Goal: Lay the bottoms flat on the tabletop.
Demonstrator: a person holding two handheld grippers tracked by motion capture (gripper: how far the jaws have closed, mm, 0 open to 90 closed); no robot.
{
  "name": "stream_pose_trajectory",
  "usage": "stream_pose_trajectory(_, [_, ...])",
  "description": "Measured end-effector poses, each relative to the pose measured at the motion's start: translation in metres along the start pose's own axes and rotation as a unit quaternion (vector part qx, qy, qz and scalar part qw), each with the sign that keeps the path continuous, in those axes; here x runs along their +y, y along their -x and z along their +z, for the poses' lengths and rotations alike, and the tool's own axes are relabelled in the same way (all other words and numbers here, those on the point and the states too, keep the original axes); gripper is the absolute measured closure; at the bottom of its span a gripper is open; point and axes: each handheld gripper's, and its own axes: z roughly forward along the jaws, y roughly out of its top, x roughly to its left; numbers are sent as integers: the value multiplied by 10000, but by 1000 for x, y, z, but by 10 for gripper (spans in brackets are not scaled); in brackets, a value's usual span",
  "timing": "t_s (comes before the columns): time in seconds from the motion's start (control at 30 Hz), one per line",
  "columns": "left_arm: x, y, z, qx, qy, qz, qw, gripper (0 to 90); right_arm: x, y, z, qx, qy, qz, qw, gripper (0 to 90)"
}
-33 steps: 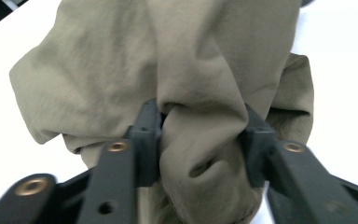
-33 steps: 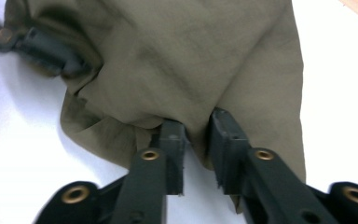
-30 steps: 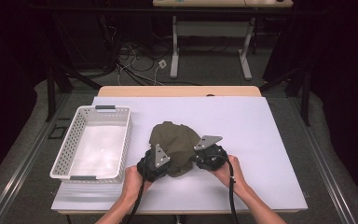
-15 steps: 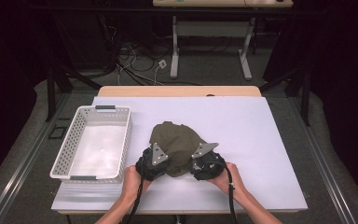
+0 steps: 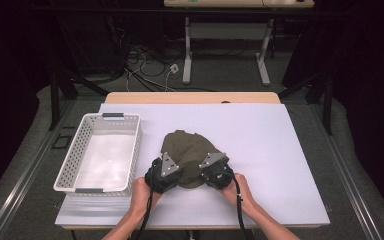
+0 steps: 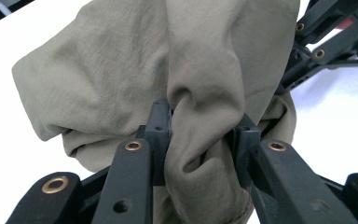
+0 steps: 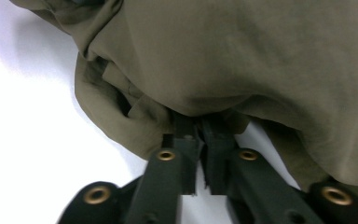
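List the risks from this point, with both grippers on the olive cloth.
1. The right gripper has just closed on only a thin edge of the olive cloth; that edge may slip out on lifting.
2. The left gripper holds a thick bunched fold, so layers may lift together rather than spread.
3. The white basket sits close beside the left gripper; a swing that way might knock it.

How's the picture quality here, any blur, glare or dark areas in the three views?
High view: the white table is evenly lit, the room behind falls dark. Left gripper view: the olive cloth is sharp, the white tabletop nearly blown out. Right gripper view: the cloth is soft and shadowed, the near jaws blurred.
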Motion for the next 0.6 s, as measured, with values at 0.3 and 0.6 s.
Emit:
stream_pose_trajectory(0.3, [6, -2, -10, -201, 198, -143, 9995, 681, -3, 10, -29, -193, 214, 56, 9996, 889])
stream_pose_trajectory(0.6, [9, -14, -24, -326, 474, -474, 9972, 682, -7, 23, -53, -413, 398, 154, 9982, 890])
